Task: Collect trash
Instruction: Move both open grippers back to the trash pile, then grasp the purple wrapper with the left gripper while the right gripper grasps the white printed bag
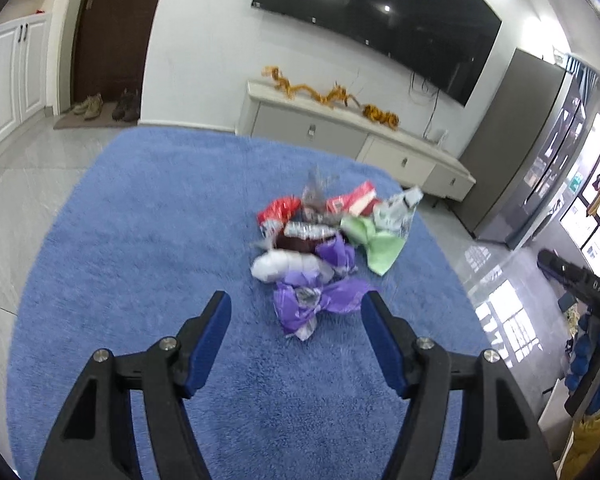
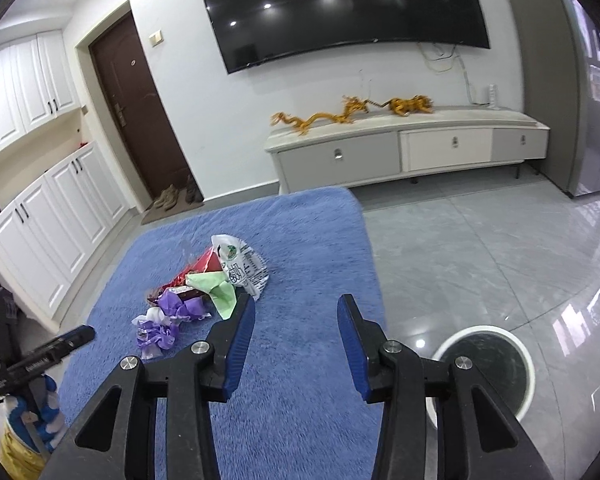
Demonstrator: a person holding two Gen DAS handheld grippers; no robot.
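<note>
Trash pile [image 1: 320, 240] sits on the blue rug [image 1: 140, 240], centre of the left wrist view: crumpled purple wrapper [image 1: 312, 304] nearest the camera, white wad [image 1: 276, 266] behind it, green paper [image 1: 376, 240] to the right, red packets [image 1: 280, 210] at the back. Left gripper [image 1: 296, 316] hangs just short of the purple wrapper, fingers [image 1: 216, 320] spread apart, nothing between them.

Right wrist view: same pile [image 2: 204, 292] in the centre left, white printed bag [image 2: 244, 268] at its far edge. Right gripper [image 2: 296, 316] is over bare rug [image 2: 300, 240] to the right of the pile, fingers [image 2: 242, 332] parted, empty. White round bin [image 2: 488, 364] stands on the grey tiled floor [image 2: 480, 248], lower right, just off the rug edge. The bin's inside looks dark; contents can't be made out.
</note>
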